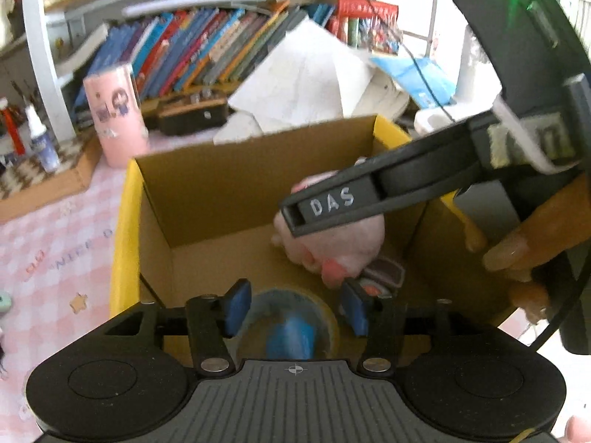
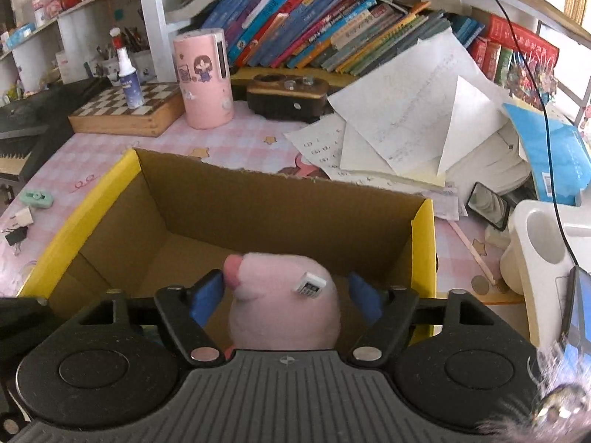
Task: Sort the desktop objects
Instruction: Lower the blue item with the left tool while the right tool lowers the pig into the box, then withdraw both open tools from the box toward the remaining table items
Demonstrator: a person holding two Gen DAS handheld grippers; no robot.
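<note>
Your right gripper (image 2: 286, 297) hangs over the box (image 2: 423, 243), fingers spread around the pig (image 2: 284, 313); your left gripper (image 1: 295, 308) fingers are spread above the tape (image 1: 291, 328).

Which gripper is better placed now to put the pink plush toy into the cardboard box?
Right. The right gripper has the pink plush toy between its fingers above the cardboard box; the left gripper is open over a tape roll.

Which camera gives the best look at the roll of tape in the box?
The left wrist view: the tape roll lies on the cardboard box floor between the open left gripper fingers. The right wrist view doesn't show it; the pink plush toy fills that area.
</note>
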